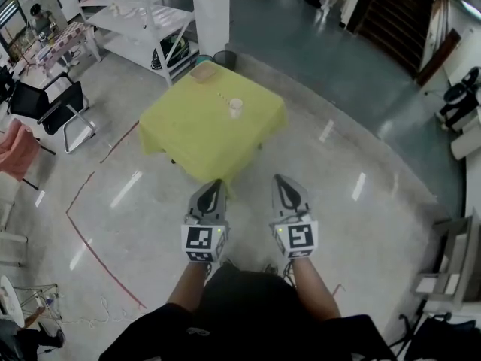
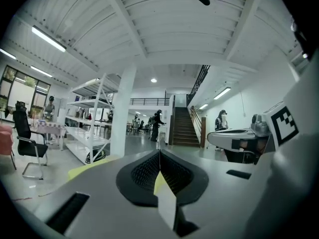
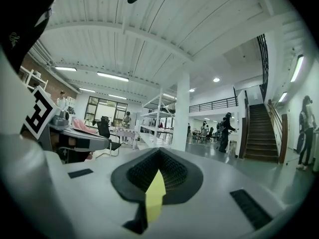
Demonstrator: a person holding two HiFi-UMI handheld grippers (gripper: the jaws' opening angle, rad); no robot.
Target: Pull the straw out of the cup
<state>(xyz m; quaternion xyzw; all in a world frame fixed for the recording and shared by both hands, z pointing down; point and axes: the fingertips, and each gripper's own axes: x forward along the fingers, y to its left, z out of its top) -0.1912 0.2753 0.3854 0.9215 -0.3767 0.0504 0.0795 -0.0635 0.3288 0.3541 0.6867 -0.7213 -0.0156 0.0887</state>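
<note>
A pale cup (image 1: 236, 108) stands on the table with the yellow cloth (image 1: 195, 138), some way ahead of me in the head view. The straw is too small to make out from here. My left gripper (image 1: 216, 183) and right gripper (image 1: 279, 179) are side by side close to my body, over the floor short of the table, both pointing at it. Each is shut with nothing in it. In the left gripper view the left gripper (image 2: 159, 153) has its ribbed pads meeting at the tip. The right gripper (image 3: 159, 151) looks the same in the right gripper view.
A flat brownish thing (image 1: 203, 71) lies at the table's far corner. Behind the table are a white pillar (image 1: 210, 6), white shelving (image 1: 143, 13) and a dark bin (image 1: 225, 59). Black chairs (image 1: 64, 111) stand at the left. A red line (image 1: 98, 254) runs across the floor. A staircase (image 2: 182, 128) rises far off.
</note>
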